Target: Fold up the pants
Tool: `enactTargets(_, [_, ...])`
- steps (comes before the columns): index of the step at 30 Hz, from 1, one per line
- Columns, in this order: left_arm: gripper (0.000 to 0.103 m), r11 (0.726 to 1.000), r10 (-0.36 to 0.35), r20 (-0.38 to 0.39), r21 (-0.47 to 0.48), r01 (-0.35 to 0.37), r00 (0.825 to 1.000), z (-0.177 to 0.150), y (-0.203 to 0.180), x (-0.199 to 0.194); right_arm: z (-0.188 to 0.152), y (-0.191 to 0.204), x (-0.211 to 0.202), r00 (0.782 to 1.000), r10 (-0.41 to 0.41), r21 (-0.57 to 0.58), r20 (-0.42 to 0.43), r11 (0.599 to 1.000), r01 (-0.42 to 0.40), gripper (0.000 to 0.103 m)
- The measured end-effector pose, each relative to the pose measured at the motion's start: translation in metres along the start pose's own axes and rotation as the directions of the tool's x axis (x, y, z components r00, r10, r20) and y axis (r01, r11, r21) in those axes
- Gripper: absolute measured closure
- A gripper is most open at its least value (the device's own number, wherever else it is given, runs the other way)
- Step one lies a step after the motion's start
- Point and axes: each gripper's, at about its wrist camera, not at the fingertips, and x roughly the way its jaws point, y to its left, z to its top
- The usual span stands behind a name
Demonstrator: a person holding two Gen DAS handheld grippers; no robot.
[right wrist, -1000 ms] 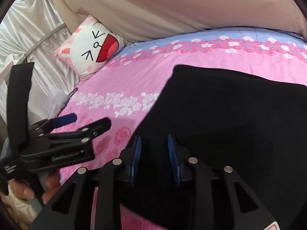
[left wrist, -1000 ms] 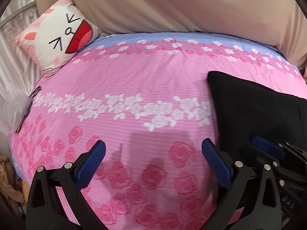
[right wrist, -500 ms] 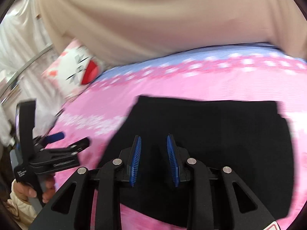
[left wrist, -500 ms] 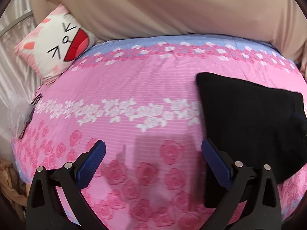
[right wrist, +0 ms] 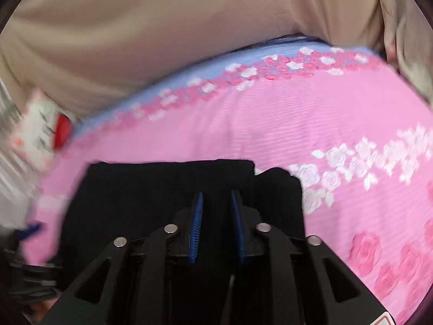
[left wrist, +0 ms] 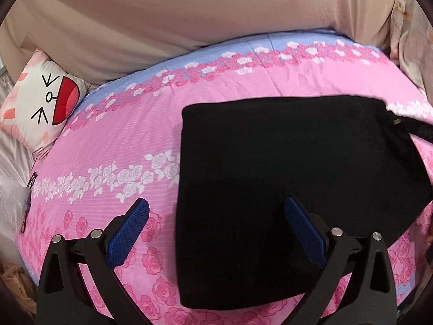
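While the black pants point(left wrist: 284, 189) lie folded into a flat, roughly square block on the bed point(left wrist: 130, 140), the left gripper point(left wrist: 216, 233) hangs above their near left part with its fingers point(left wrist: 127, 235) spread wide and grasping nothing. One blue pad sits over the pink rose sheet just left of the cloth, the other over the black fabric itself. The pants rest on the right half of the bed in this view, their left edge straight and close to the band of white roses. At the far right corner a looser bit of the garment sticks out past the neat block, with a small metal piece showing on it.

From the right wrist view, which is blurred, the right gripper point(right wrist: 216, 227) is over the pants point(right wrist: 162, 195) with its fingers point(right wrist: 196, 227) drawn near to each other, a narrow gap left between the blue pads. Whether any cloth is pinched in that gap cannot be told, since everything behind it is black. A second, smaller fold of the fabric pokes up beside the main block on its right.

A cat-face pillow point(left wrist: 40, 108) leans at the far left corner of the bed, against a beige cloth point(left wrist: 189, 13) that hangs behind the bed.
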Motion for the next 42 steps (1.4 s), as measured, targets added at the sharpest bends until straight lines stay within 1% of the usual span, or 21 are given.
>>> enactTargets(1, [0.005, 1.0, 0.001, -0.007, -0.002, -0.001, 1.0, 0.0, -0.001, 0.001, -0.001, -0.005, -0.015, 0.999, 0.013, 0.025, 0.031, 1.0, -0.013, 0.077])
enactTargets(3, [0.005, 1.0, -0.006, -0.011, -0.009, 0.006, 1.0, -0.001, -0.001, 0.002, -0.006, -0.012, -0.034, 0.998, -0.006, 0.041, 0.057, 0.999, 0.003, 0.05])
enactTargets(4, [0.005, 1.0, -0.012, -0.019, -0.015, 0.012, 1.0, -0.001, 0.0, 0.003, -0.011, -0.018, -0.045, 0.997, -0.026, 0.05, 0.066, 0.999, 0.023, 0.046])
enactTargets(7, [0.005, 0.998, -0.053, -0.029, -0.04, 0.052, 0.998, -0.001, 0.005, 0.006, -0.028, -0.033, -0.066, 0.999, -0.037, 0.087, 0.039, 0.996, 0.033, 0.044])
enactTargets(8, [0.005, 0.993, -0.102, -0.033, -0.062, 0.1, 0.994, -0.001, 0.009, 0.007, -0.032, -0.035, -0.069, 0.999, -0.014, 0.102, 0.035, 0.995, 0.01, 0.044])
enactTargets(12, [0.005, 0.951, -0.271, -0.084, -0.179, 0.253, 0.959, -0.009, 0.025, 0.019, -0.057, -0.026, -0.075, 0.995, 0.097, 0.1, -0.014, 0.99, -0.096, 0.041])
enactTargets(15, [0.005, 0.927, -0.322, -0.09, -0.232, 0.294, 0.943, -0.017, 0.032, 0.025, -0.07, -0.007, -0.053, 0.993, 0.086, 0.032, -0.079, 0.996, -0.084, 0.04])
enactTargets(16, [0.005, 0.922, -0.332, -0.092, -0.24, 0.302, 0.939, -0.019, 0.032, 0.026, -0.073, -0.003, -0.048, 0.993, 0.08, 0.006, -0.083, 0.997, -0.08, 0.043])
enactTargets(17, [0.005, 0.919, -0.338, -0.092, -0.246, 0.307, 0.937, -0.02, 0.032, 0.027, -0.075, 0.005, -0.046, 0.994, 0.066, -0.02, -0.087, 0.997, -0.068, 0.068])
enactTargets(20, [0.005, 0.918, -0.341, -0.092, -0.245, 0.311, 0.936, -0.023, 0.034, 0.022, -0.071, 0.013, -0.061, 0.996, 0.063, -0.059, -0.058, 0.996, -0.066, 0.085])
enactTargets(22, [0.005, 0.92, -0.342, -0.079, -0.232, 0.316, 0.937, -0.026, 0.033, 0.016, -0.071, 0.002, -0.064, 0.995, 0.073, -0.042, -0.067, 0.996, -0.076, 0.085])
enactTargets(24, [0.005, 0.922, -0.344, -0.08, -0.214, 0.321, 0.935, -0.027, 0.03, 0.017, -0.077, -0.012, -0.047, 0.99, 0.065, -0.035, -0.123, 0.997, -0.07, 0.074])
enactTargets(25, [0.005, 0.924, -0.341, -0.086, -0.211, 0.317, 0.936, -0.028, 0.027, 0.02, -0.077, -0.018, -0.052, 0.99, 0.107, 0.013, -0.096, 0.994, -0.106, 0.072])
enactTargets(26, [0.005, 0.927, -0.331, -0.084, -0.216, 0.307, 0.94, -0.029, 0.025, 0.021, -0.077, -0.02, -0.059, 0.988, 0.129, 0.052, -0.087, 0.991, -0.124, 0.064])
enactTargets(28, [0.005, 0.925, -0.329, -0.08, -0.226, 0.304, 0.941, -0.028, 0.026, 0.021, -0.072, -0.021, -0.077, 0.997, 0.079, 0.062, -0.012, 0.995, -0.078, 0.047])
enactTargets(29, [0.005, 0.924, -0.333, -0.084, -0.23, 0.307, 0.939, -0.026, 0.027, 0.021, -0.07, -0.022, -0.084, 0.999, 0.034, 0.056, 0.017, 0.998, -0.035, 0.033])
enactTargets(30, [0.005, 0.921, -0.338, -0.087, -0.233, 0.311, 0.937, -0.026, 0.028, 0.021, -0.068, -0.023, -0.086, 1.0, 0.009, 0.056, 0.022, 0.998, -0.01, 0.026])
enactTargets(32, [0.005, 0.917, -0.347, -0.087, -0.241, 0.318, 0.934, -0.026, 0.029, 0.023, -0.065, -0.031, -0.081, 1.0, -0.003, 0.086, -0.008, 0.996, 0.003, 0.026])
enactTargets(38, [0.005, 0.907, -0.367, -0.082, -0.252, 0.337, 0.927, -0.027, 0.031, 0.024, -0.068, -0.04, -0.051, 0.991, 0.091, 0.19, -0.099, 0.979, -0.071, 0.023])
enactTargets(40, [0.005, 0.894, -0.396, -0.085, -0.263, 0.363, 0.914, -0.028, 0.034, 0.026, -0.071, -0.038, -0.046, 0.988, 0.104, 0.196, -0.117, 0.977, -0.079, 0.02])
enactTargets(42, [0.005, 0.864, -0.452, -0.088, -0.289, 0.411, 0.888, -0.029, 0.037, 0.03, -0.072, -0.034, -0.044, 0.987, 0.112, 0.193, -0.114, 0.977, -0.089, 0.015])
